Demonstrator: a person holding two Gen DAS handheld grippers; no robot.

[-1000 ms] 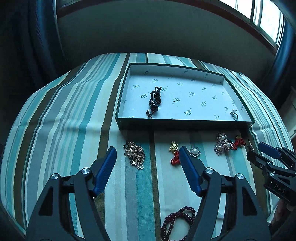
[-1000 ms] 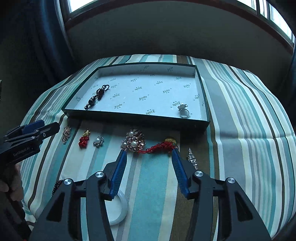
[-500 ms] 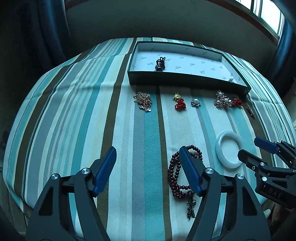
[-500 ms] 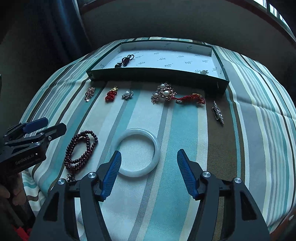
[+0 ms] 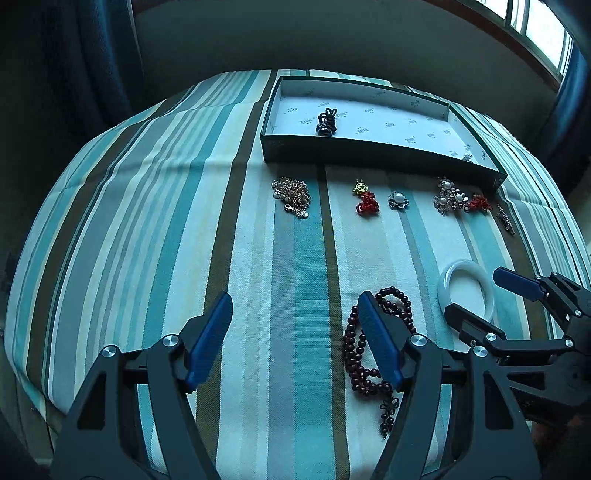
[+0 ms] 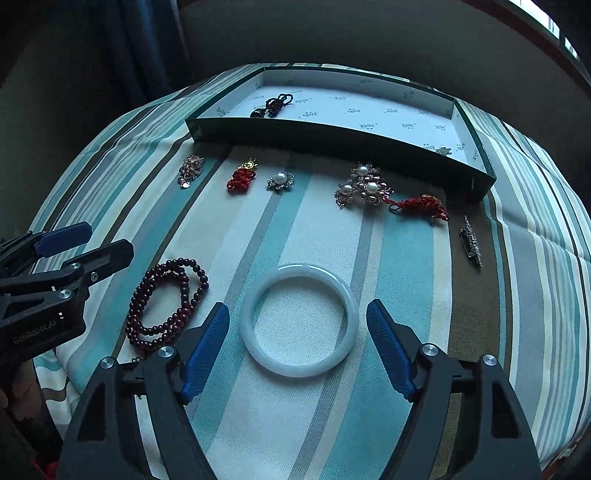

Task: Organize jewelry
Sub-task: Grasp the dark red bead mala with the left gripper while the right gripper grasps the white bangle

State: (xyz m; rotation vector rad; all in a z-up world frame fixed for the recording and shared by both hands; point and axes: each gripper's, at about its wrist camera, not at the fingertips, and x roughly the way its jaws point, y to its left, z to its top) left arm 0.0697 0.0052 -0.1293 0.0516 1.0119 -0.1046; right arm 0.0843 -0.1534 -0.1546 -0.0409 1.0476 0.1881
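A shallow green box (image 5: 369, 153) (image 6: 332, 138) with white lining stands at the far side, holding a dark bead piece (image 5: 327, 121) (image 6: 271, 105) and a small silver ring (image 6: 442, 150). On the striped cloth lie a gold chain (image 5: 291, 195), a red knot charm (image 5: 365, 201), a pearl brooch (image 6: 280, 181), a pearl cluster brooch (image 6: 364, 186), a red cord (image 6: 419, 205) and a silver clip (image 6: 471, 242). My right gripper (image 6: 299, 325) is open, straddling a white bangle (image 6: 299, 321). My left gripper (image 5: 295, 325) is open, its right finger over dark red beads (image 5: 364, 347).
The striped cloth (image 5: 147, 221) covers a rounded table that drops off at left and near edges. A dark wall and curtains (image 5: 92, 55) stand behind. A window (image 5: 535, 29) is at upper right.
Both grippers have pulled back and down from the box toward the near edge. The bangle now lies between my right fingers; the red beads now lie by my left gripper.
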